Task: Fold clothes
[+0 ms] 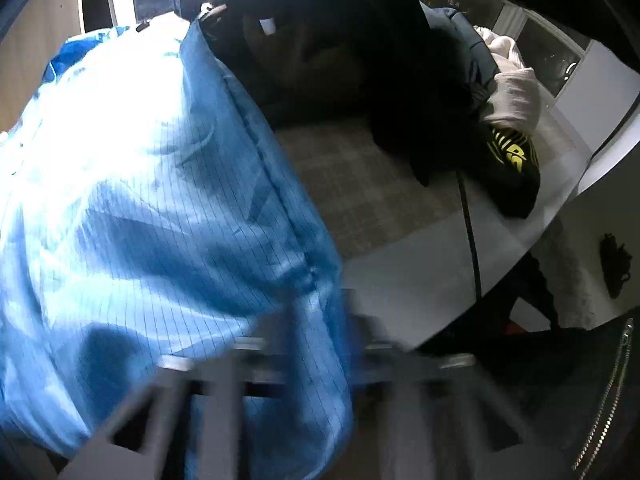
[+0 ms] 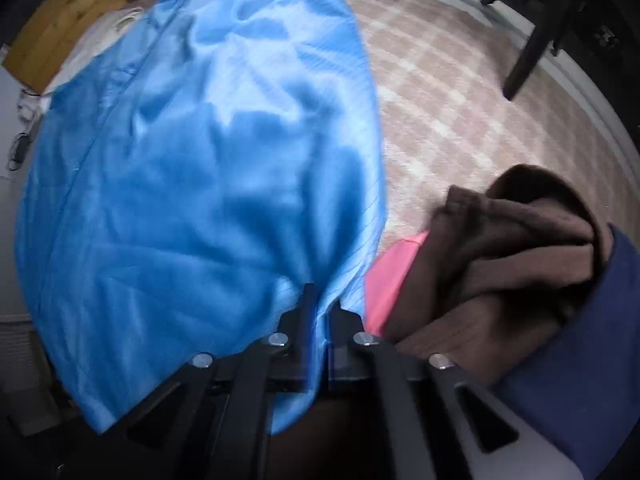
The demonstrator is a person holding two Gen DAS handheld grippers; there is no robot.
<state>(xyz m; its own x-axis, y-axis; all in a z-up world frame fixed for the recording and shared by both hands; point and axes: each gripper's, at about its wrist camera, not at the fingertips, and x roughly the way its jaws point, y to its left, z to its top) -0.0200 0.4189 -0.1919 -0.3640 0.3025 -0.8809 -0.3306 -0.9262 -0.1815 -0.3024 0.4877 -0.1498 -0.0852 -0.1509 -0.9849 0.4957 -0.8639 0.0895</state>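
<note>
A shiny blue garment with thin dark pinstripes (image 1: 160, 200) hangs stretched between my two grippers. In the left wrist view my left gripper (image 1: 320, 312) is shut on one edge of it, and the cloth drapes over the fingers. In the right wrist view my right gripper (image 2: 324, 308) is shut on another edge of the blue garment (image 2: 208, 168), which billows up and away to the left. At the top of the left wrist view the far end of the garment meets the dark shape of the other gripper (image 1: 224, 12).
A checked cloth covers the table (image 2: 460, 92). A pile of brown (image 2: 512, 248), pink (image 2: 388, 276) and navy (image 2: 580, 340) clothes lies at the right. In the left wrist view dark clothes (image 1: 432, 92), a white garment (image 1: 516, 96) and a black item with yellow print (image 1: 512, 152) sit near the table edge. A dark chair leg (image 2: 532, 44) stands beyond.
</note>
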